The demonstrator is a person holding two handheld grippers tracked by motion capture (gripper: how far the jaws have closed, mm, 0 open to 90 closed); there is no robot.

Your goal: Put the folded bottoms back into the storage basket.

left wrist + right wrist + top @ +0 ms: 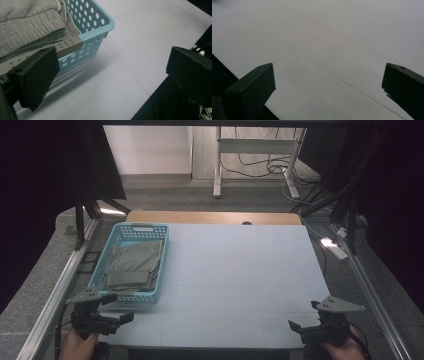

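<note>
Blue plastic basket on the white table, seen from the high view, with folded grey sweatpants lying inside. Left gripper held just beside the basket's near end, over the table's near edge, jaws spread wide, nothing between them. Left hand wrapped around its handle. Right gripper well apart from the basket, far across the table by the near edge, jaws also spread and holding nothing. Right hand behind it.

Next, the left gripper view. Same basket close up, full of round holes, its corner just past one black jaw. Soft grey sweatpants piled inside, with a stretchy ribbed band and a pale cord showing. Grey studded strip lying along the basket's rim. Bare table beside the basket, with thin lines across it. Jaws far apart, not touching basket or cloth.

Last, the right gripper view. Bare white table with thin lines, away from the basket. Two dark jaws spread wide, gripping nothing.
</note>
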